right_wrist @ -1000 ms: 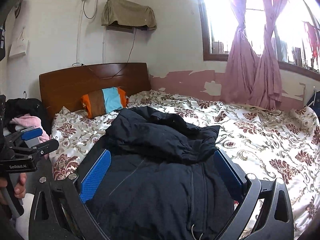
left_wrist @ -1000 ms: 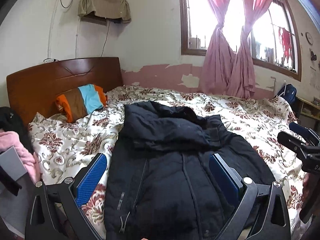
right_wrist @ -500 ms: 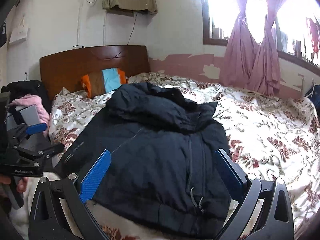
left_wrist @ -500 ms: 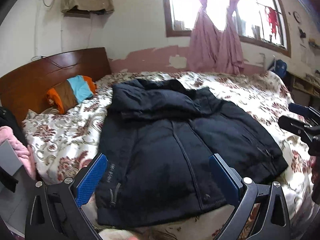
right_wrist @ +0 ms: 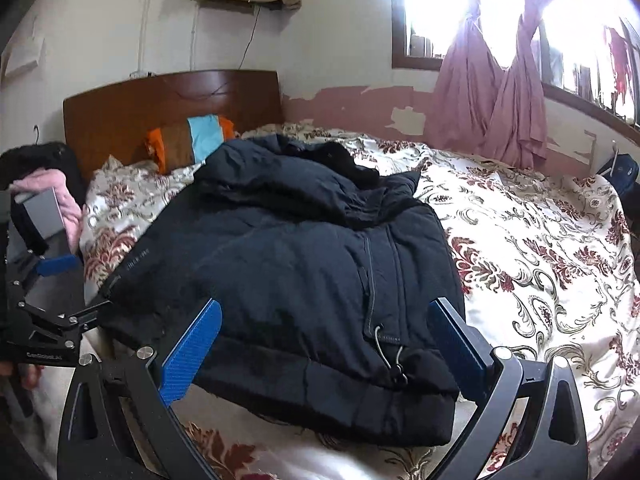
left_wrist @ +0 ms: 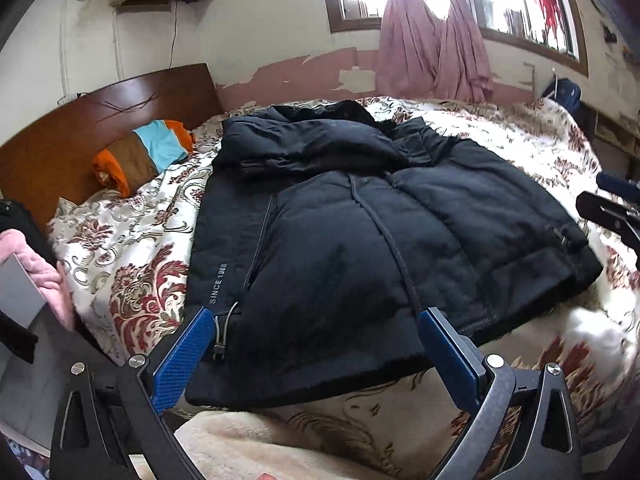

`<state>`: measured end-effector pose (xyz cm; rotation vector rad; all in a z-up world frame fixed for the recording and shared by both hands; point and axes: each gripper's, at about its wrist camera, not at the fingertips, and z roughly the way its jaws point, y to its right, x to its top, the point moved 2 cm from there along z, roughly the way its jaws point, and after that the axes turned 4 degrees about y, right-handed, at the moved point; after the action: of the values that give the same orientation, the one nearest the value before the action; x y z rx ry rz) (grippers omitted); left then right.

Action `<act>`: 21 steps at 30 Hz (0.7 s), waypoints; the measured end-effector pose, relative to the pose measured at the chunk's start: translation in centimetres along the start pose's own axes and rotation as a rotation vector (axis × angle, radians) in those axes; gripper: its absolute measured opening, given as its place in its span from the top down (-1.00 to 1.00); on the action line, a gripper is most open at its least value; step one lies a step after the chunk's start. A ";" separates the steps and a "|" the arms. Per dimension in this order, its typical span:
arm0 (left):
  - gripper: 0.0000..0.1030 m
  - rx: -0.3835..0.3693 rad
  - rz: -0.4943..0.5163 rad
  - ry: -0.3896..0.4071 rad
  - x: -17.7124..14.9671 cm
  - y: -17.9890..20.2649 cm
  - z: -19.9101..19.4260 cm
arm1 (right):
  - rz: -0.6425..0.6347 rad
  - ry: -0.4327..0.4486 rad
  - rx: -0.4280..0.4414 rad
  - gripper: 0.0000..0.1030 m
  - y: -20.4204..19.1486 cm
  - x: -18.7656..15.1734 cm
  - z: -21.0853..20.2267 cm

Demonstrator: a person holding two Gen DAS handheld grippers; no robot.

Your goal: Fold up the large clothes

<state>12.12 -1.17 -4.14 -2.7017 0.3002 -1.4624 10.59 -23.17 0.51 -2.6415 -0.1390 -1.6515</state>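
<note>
A large dark navy padded jacket [left_wrist: 360, 248] lies front-up on the floral bedspread, hem toward me, hood and collar bunched at the far end. Seen from the right wrist, the same jacket [right_wrist: 304, 264] fills the middle of the view. My left gripper [left_wrist: 316, 320] hovers open just above the hem, nothing between its blue pads. My right gripper [right_wrist: 326, 312] is open too, over the hem near a drawcord toggle [right_wrist: 394, 364]. The right gripper's tip [left_wrist: 612, 208] shows at the left wrist view's right edge. The left gripper [right_wrist: 48, 304] shows at the right wrist view's left edge.
A floral bedspread [right_wrist: 540, 248] covers the bed, with a wooden headboard [left_wrist: 100, 120] and a striped orange, brown and blue pillow [left_wrist: 140, 156] behind. Pink and black clothes [right_wrist: 48, 192] pile beside the bed on the left. Pink curtains [left_wrist: 432, 40] hang at the window.
Both grippers have drawn back toward the foot of the bed and tipped downward, so the jacket's hem and the bed edge now show below the fingers. Both stay open.
</note>
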 end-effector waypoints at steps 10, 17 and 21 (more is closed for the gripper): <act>-0.99 0.017 0.003 -0.019 -2.6 -0.9 -0.8 | -0.042 -0.005 0.028 -0.96 -1.8 -1.0 -1.1; -0.99 0.026 0.029 -0.045 -3.9 -1.6 -0.9 | -0.076 -0.062 0.011 -0.96 -1.4 -2.8 -1.5; -0.99 0.038 0.062 -0.095 -4.2 -1.8 0.0 | -0.091 -0.124 -0.007 -0.96 -0.7 -4.3 -0.9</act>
<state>10.11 1.42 -7.34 -2.6957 0.3445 -1.3062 7.88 -22.76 -2.99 -2.7821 -0.2602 -1.5131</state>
